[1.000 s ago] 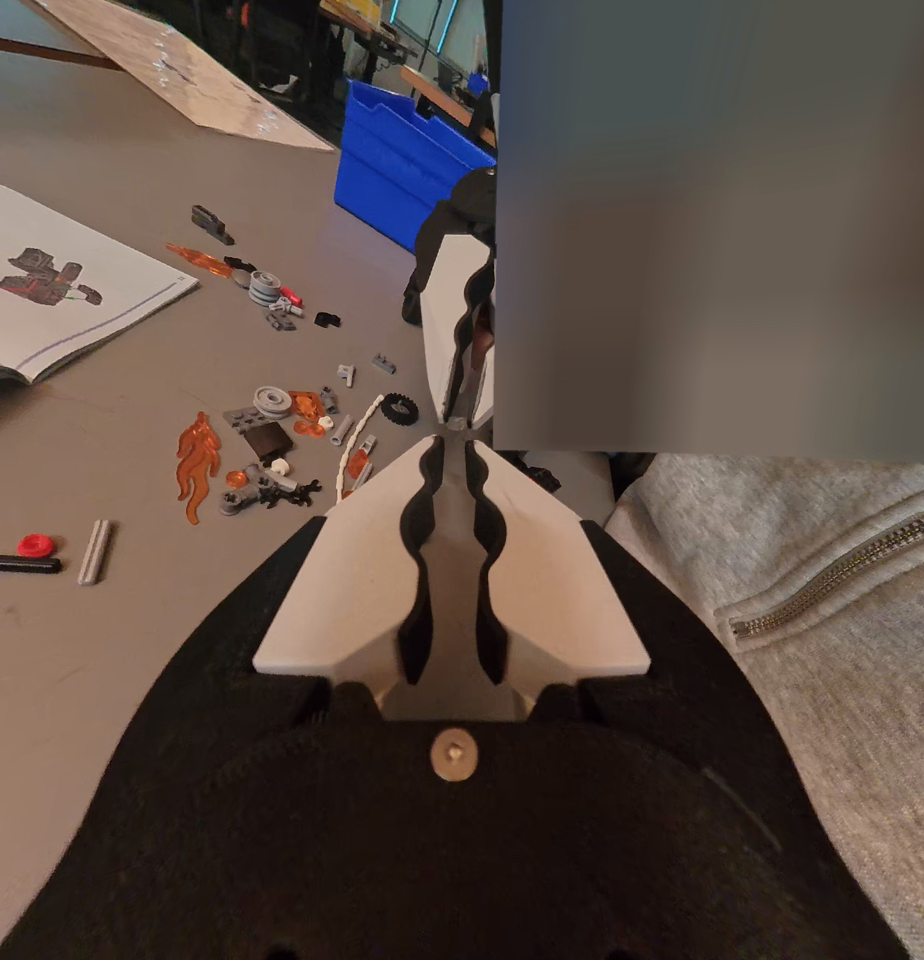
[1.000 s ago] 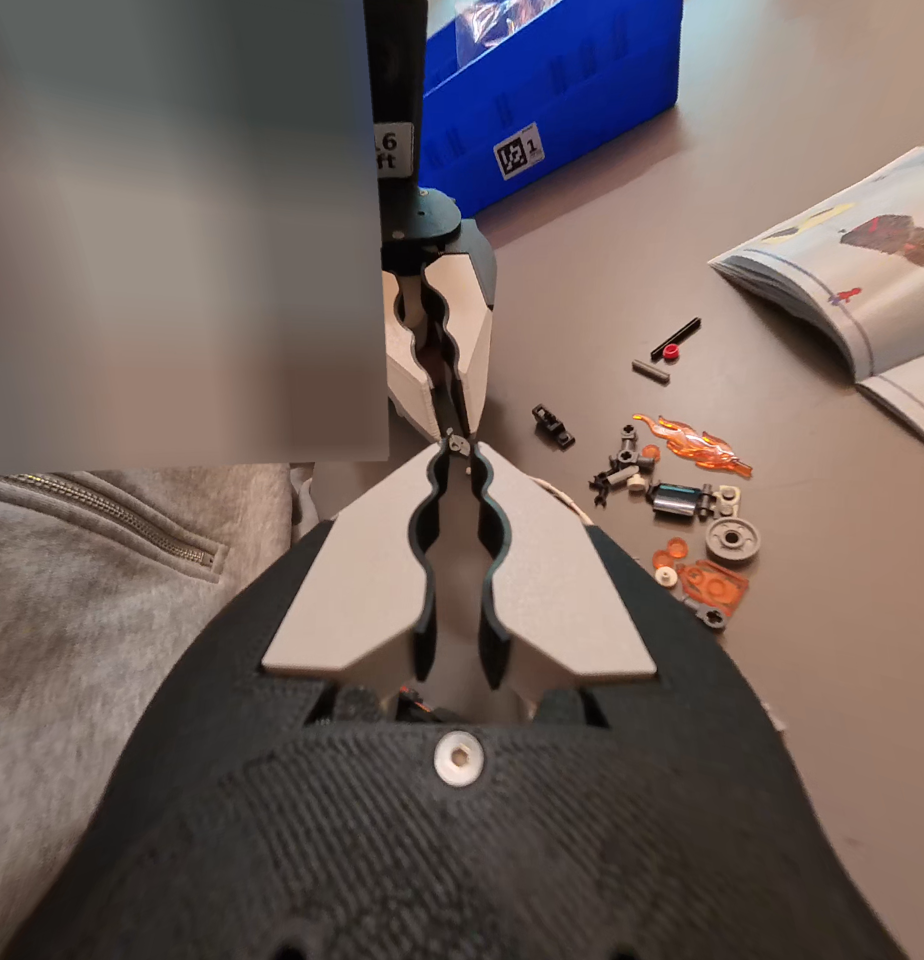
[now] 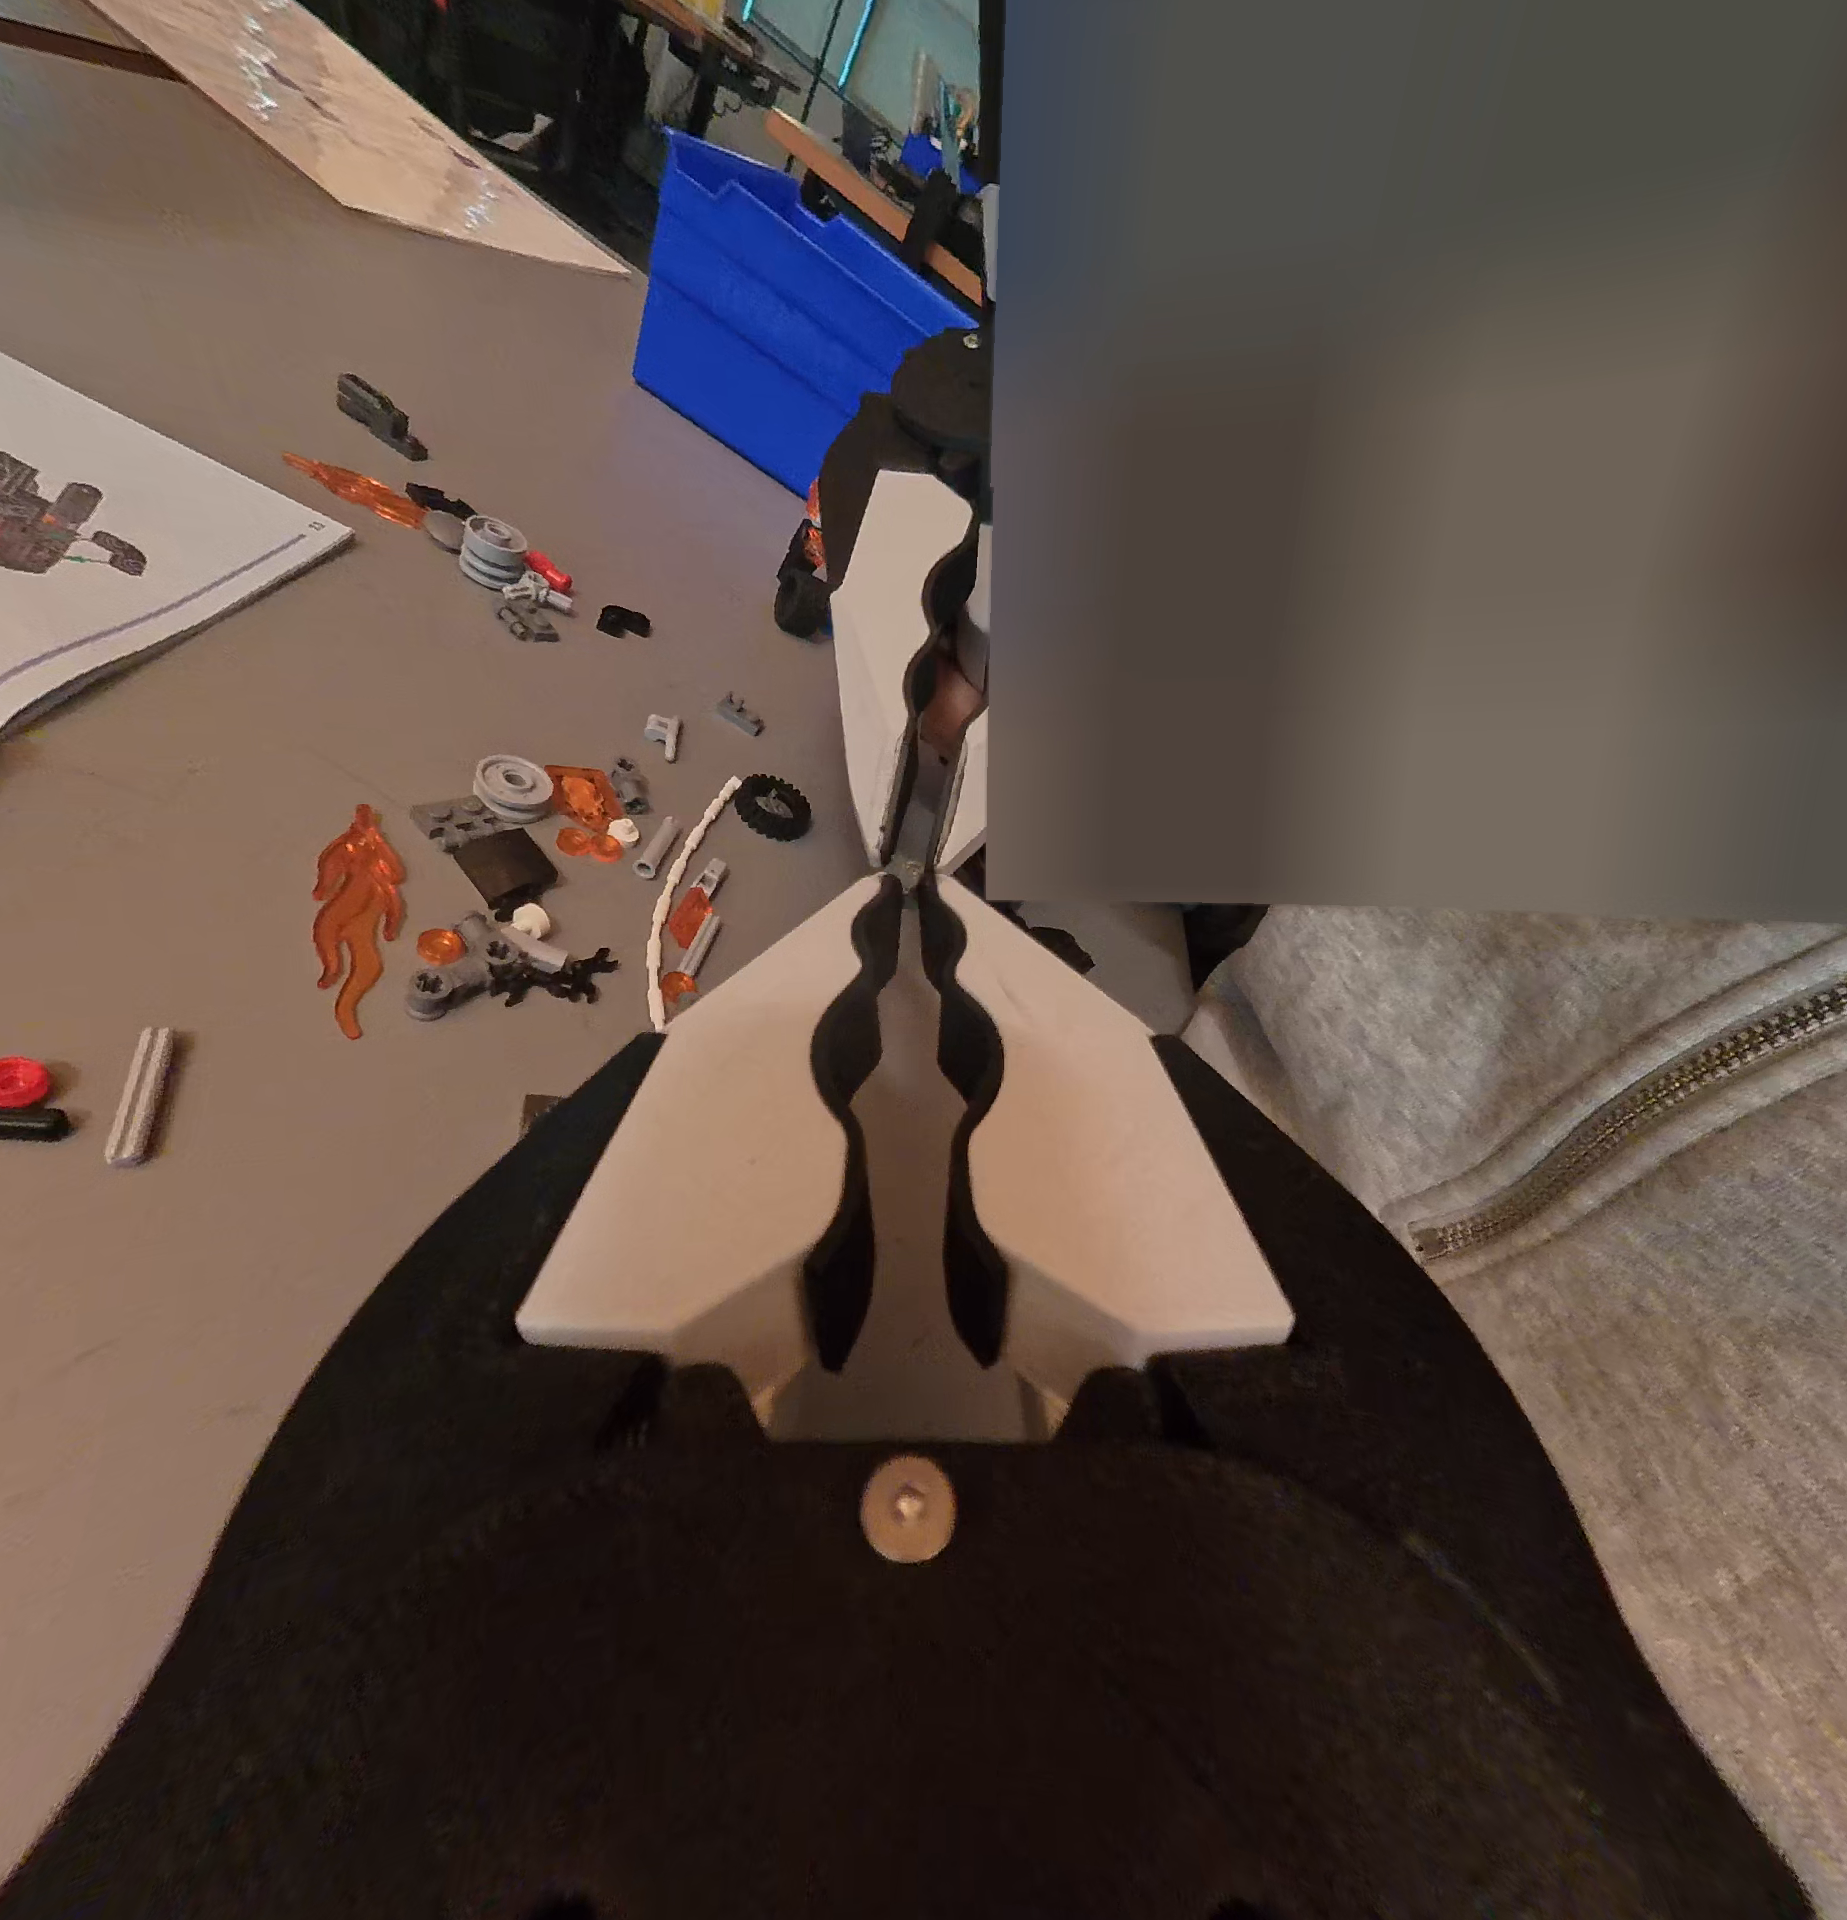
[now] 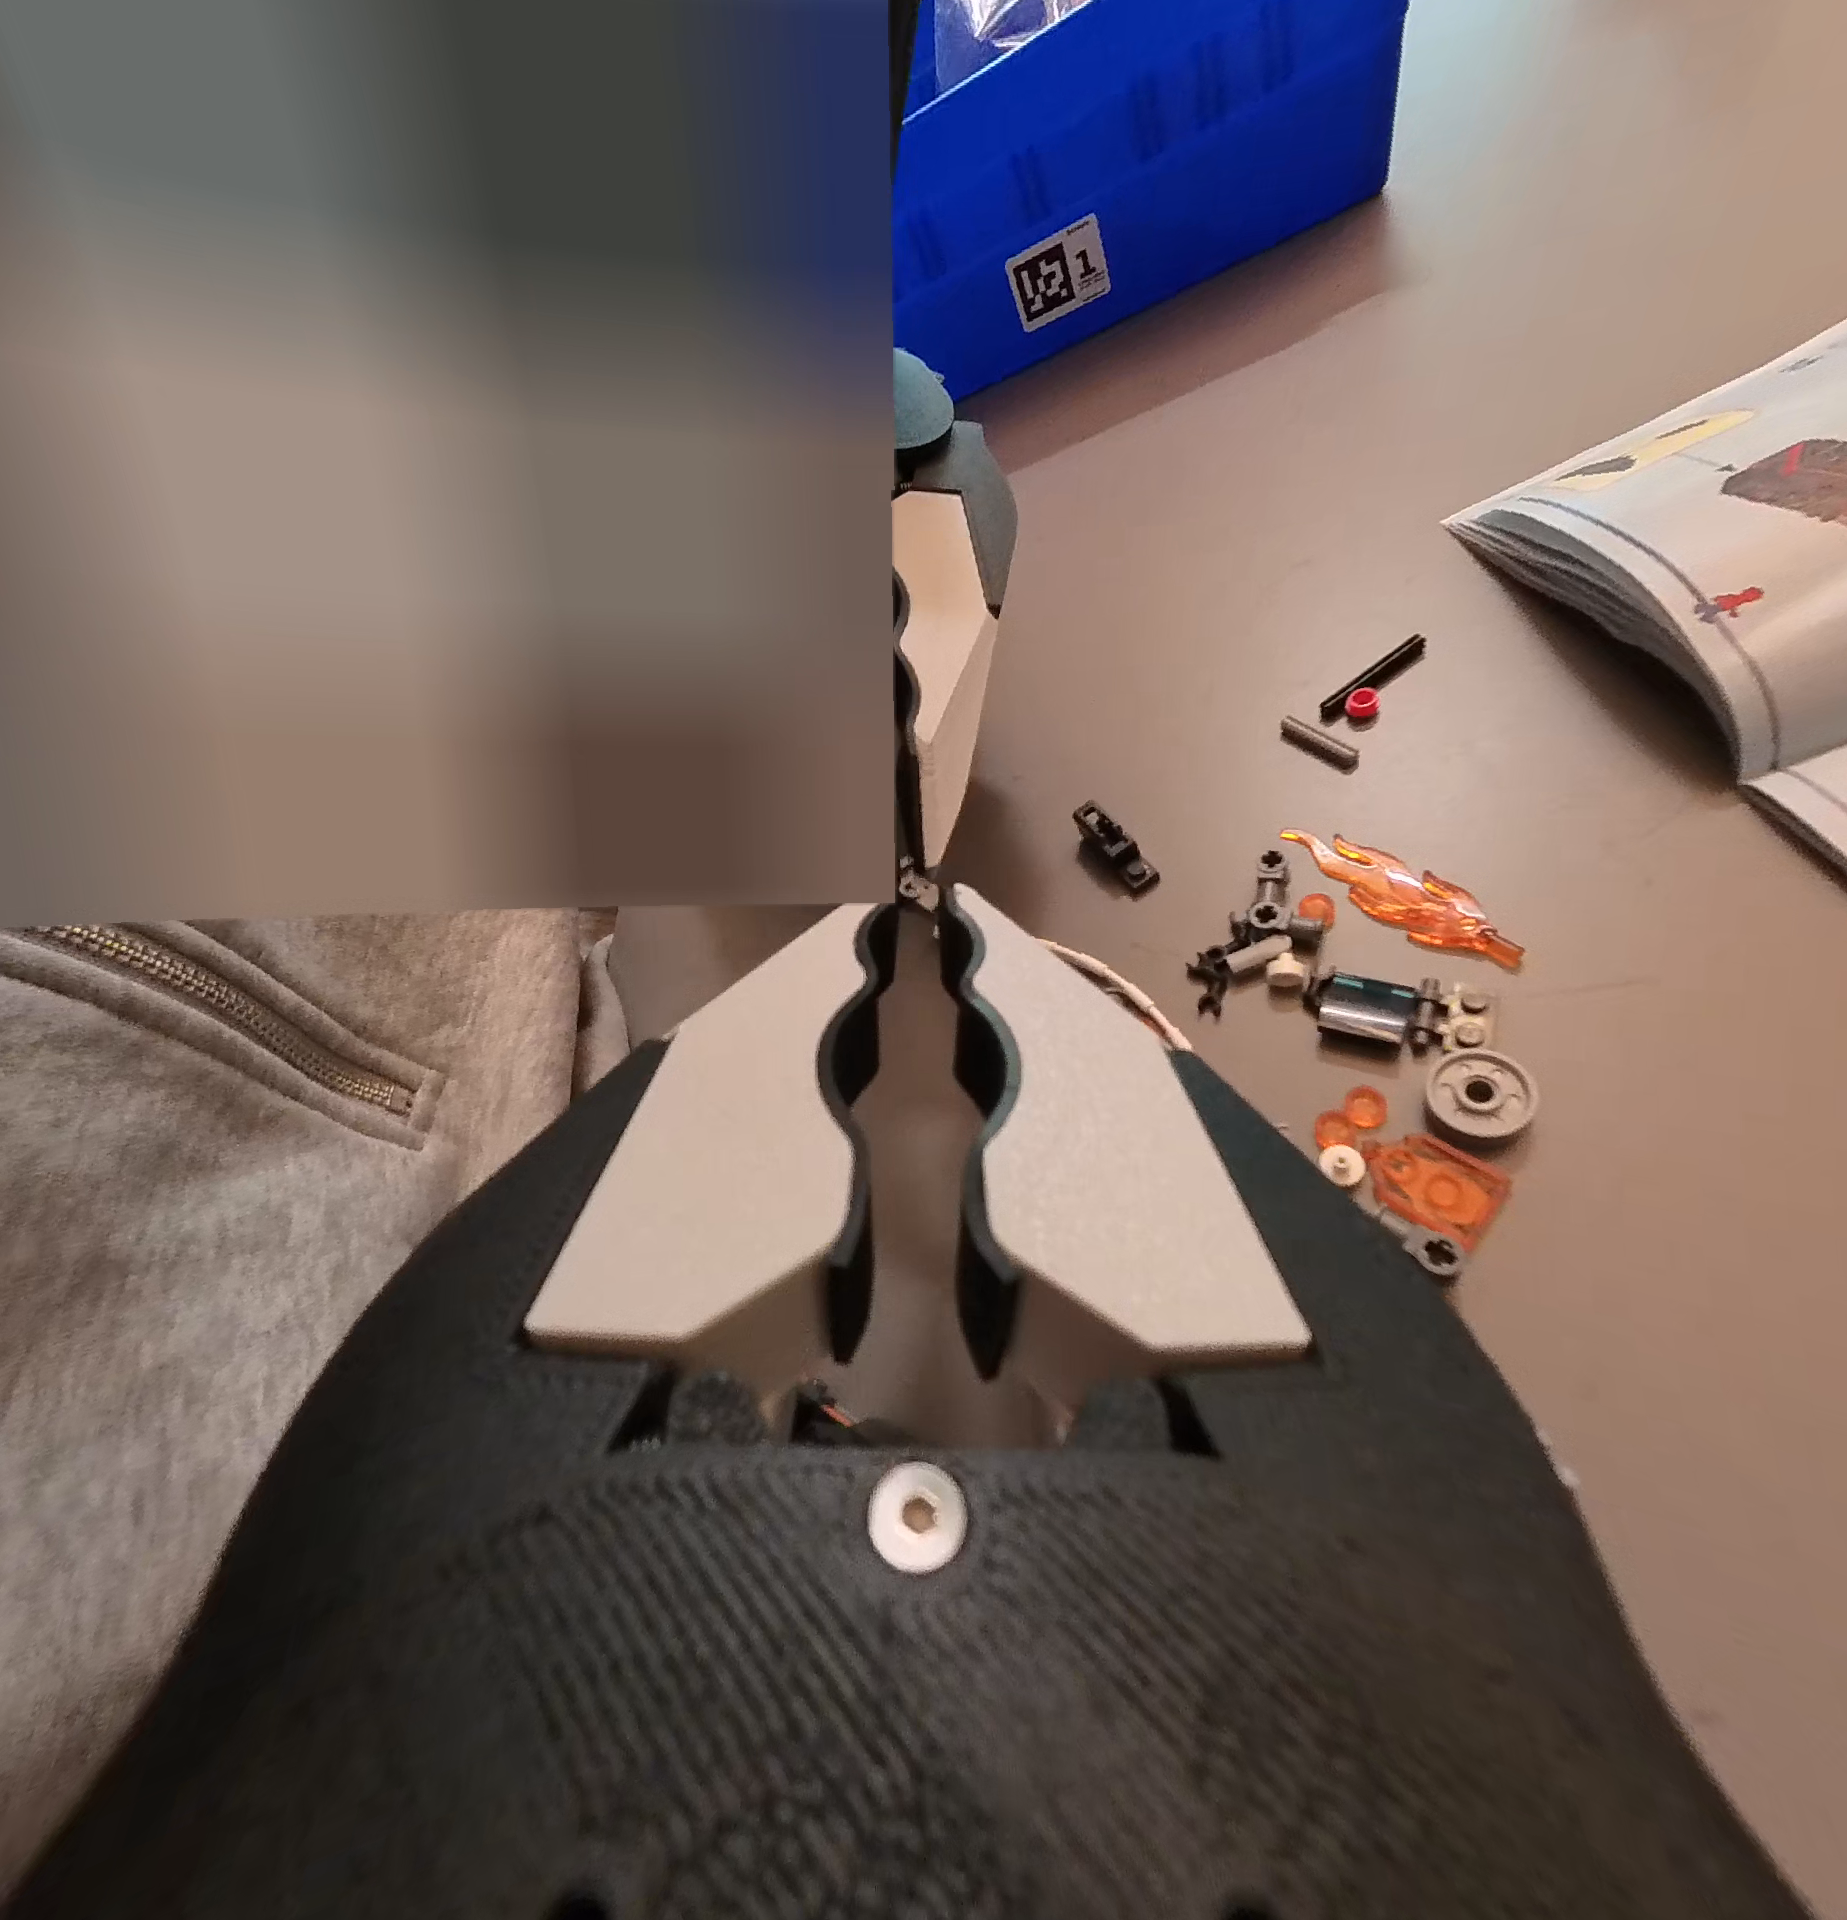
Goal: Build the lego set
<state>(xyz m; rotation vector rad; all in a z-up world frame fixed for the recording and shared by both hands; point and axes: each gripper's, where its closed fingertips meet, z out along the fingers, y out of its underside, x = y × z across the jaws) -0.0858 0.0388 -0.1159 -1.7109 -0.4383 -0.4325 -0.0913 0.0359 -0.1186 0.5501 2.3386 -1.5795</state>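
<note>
A: Item, left gripper [image 3: 903, 891]. State?

B: Fingertips pinched almost together, clamped on small grey part [image 3: 910, 869] at the very tip. Raised clear of table [image 3: 275, 1351], close to grey sweatshirt [image 3: 1521, 1403]. Presumably held there for a steady, near look at a tiny joint.

A: Item, right gripper [image 4: 914, 920].

B: Pointed nose to nose at the left one, tips touching or all but. Likewise closed to a sliver. Grips the same small grey part from the opposite end, or a second bit mating with it. Too small; cannot tell which.

A: Reason for the opposed hold?

B: Probably to press two elements together along one line, one side bracing, the other pushing.

A: Other stock?

B: Loose pieces [image 3: 545, 831], scattered on the table left of the tips in the left wrist view, well apart from them. Includes orange flame [image 3: 356, 904], black tyre [image 3: 773, 805], grey wheels, pins. Spread flat, likely for easy picking.

A: Reference material?

B: Instruction booklet [image 3: 119, 603], open, far left beyond the pieces, kept in sight for consulting. Blue bin [image 3: 773, 343] at the far side, behind both grippers.

A: Progress?

B: Early to middle, judging by the unused pieces. Dark-and-orange lump [image 3: 799, 597] just behind the right gripper, possibly the partial build; mostly hidden.
</note>
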